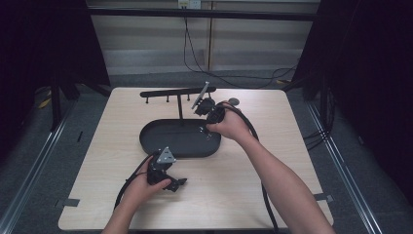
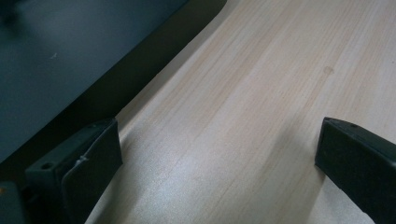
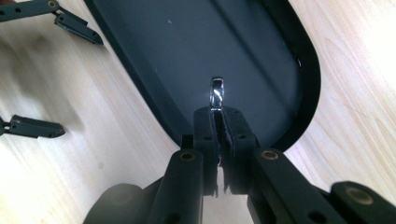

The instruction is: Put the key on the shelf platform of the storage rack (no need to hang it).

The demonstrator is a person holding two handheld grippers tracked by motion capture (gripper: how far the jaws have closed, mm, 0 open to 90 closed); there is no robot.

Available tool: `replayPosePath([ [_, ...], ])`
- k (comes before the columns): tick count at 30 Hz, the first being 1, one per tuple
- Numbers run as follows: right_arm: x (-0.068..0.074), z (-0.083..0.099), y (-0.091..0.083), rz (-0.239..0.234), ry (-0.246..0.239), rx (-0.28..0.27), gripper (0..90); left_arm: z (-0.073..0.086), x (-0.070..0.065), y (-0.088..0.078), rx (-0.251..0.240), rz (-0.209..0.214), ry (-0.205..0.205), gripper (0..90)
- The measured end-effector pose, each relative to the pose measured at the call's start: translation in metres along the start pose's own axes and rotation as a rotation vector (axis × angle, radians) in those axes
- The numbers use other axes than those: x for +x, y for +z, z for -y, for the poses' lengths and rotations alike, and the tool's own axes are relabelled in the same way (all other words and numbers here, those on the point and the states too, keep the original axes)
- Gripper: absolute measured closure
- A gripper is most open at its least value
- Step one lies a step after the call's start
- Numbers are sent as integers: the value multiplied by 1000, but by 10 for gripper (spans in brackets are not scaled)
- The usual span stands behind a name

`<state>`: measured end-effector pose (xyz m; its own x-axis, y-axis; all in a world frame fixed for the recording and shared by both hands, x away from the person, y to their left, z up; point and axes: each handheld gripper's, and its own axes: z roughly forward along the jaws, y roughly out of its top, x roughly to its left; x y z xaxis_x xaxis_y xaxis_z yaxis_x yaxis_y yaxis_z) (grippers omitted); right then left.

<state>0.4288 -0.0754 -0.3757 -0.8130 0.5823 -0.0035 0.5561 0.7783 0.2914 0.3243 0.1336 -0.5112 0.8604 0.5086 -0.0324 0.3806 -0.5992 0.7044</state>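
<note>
Over the right end of the dark oval tray [image 3: 261, 60], the right gripper [image 3: 219, 114] has its two black jaws pressed together on a small shiny metal ring [image 3: 217, 93], which stands on edge and pokes out just past the jaw tips, above the tray floor. From the high view the same right gripper [image 1: 210, 117] sits in the person's right hand [image 1: 233, 124] at the tray's far right rim [image 1: 214, 141], with its cable looping away toward the right. Just beyond it, on the far side of the tray, a thin black stand [image 1: 178, 92] rises on a post with a long crossbar carrying short pegs; in the right gripper view two of its black feet [image 3: 35, 127] lie on the pale wood to the left.

On the near side of the tray, the left gripper [image 1: 168, 170] is held in the left hand [image 1: 143, 187] low over the light wooden table [image 1: 272, 170], its grey three-cornered plate facing up. In its own view the left gripper's [image 2: 217, 154] jaws are spread wide apart with bare wood between them, and the tray's dark edge [image 2: 140, 74] runs along the left
</note>
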Motion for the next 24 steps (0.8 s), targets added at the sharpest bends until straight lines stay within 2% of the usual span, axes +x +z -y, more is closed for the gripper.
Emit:
replayPosePath([
  [18, -6, -10, 16, -13, 15, 2, 863, 0, 0, 0, 0, 0, 0, 0],
  [24, -7, -12, 21, -5, 18, 4, 863, 0, 0, 0, 0, 0, 0, 0],
])
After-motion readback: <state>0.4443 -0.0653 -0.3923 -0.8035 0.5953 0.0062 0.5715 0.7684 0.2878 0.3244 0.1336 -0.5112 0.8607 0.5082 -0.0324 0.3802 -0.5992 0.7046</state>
